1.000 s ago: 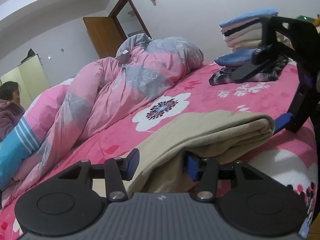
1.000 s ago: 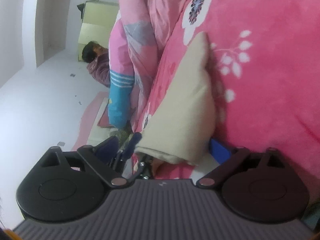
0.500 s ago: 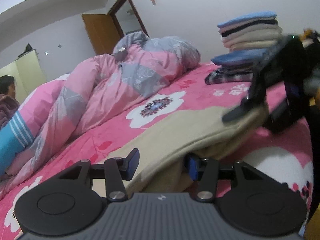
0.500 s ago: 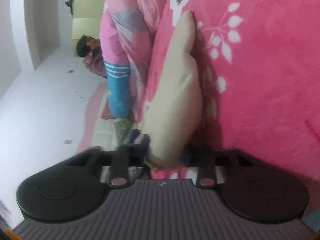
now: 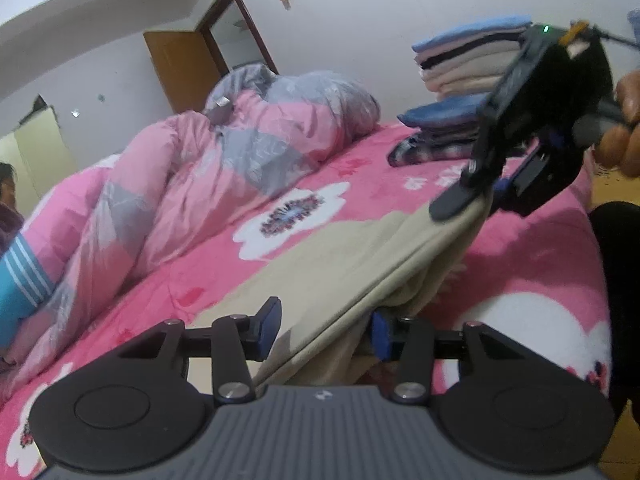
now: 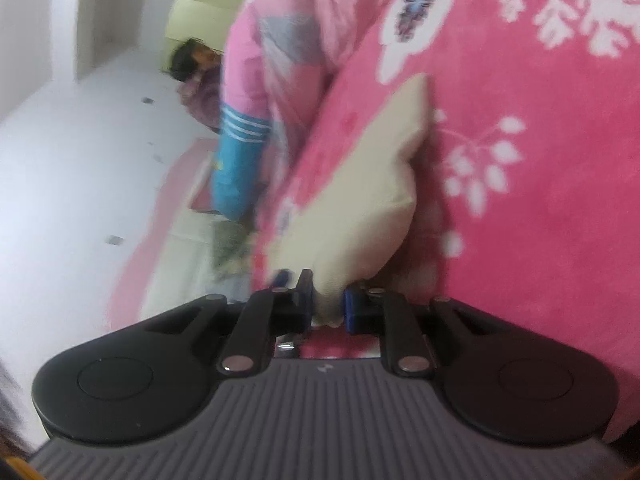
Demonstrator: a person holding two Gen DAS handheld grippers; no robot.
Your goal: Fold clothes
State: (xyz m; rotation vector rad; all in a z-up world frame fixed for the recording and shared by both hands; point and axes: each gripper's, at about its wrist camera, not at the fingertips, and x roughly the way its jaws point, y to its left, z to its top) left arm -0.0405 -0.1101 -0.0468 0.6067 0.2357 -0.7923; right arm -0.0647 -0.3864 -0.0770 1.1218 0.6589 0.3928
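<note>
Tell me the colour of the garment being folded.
Plain beige garment, no pattern; clearest in the left wrist view.

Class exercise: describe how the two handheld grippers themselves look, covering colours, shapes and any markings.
Left gripper: ribbed grey body, two round black discs, black linkage arms with silver pivot pins, blue pads on the fingers. Right gripper: the same build. Seen from the left wrist camera, it also shows a small green light and an orange-yellow piece on top.

Right tongs (image 6: pixel 328 312) just closed, pinching cloth; left tongs (image 5: pixel 324 328) half-spread, cloth between pads.

garment (image 5: pixel 340 256) on bed (image 5: pixel 532 280), quilt (image 5: pixel 192 168) left
</note>
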